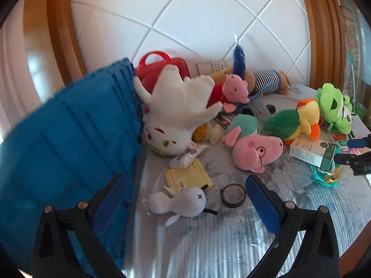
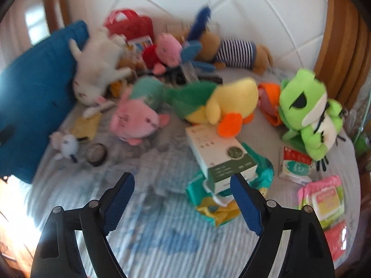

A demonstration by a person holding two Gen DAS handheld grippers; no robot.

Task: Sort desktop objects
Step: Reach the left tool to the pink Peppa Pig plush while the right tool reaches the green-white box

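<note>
1. Near the left edge of the table point(image 1: 231, 243), just beside the blue crate point(image 1: 58, 139), a small white plush point(image 1: 178, 202) is framed between the fingers of the left gripper point(image 1: 185, 206), which is spread wide and holds nothing.
2. This plush is judged the likely next pick; the crate beside it seems the place for toys, though that cannot be confirmed.
3. The tape roll point(image 1: 233, 195) lies just beside the plush's head, so the fingers are best closed across the soft body, clear of the roll and of the yellow packet point(image 1: 187, 176) behind.
4. A squeeze at the thick middle is advised; thin limbs would slip.
5. The right gripper point(image 2: 183, 199) is likewise spread wide and empty, over bare cloth, with the white-and-green box point(image 2: 218, 155) just beside its right finger.
6. That view is blurred, so fine contact there cannot be judged.
</note>
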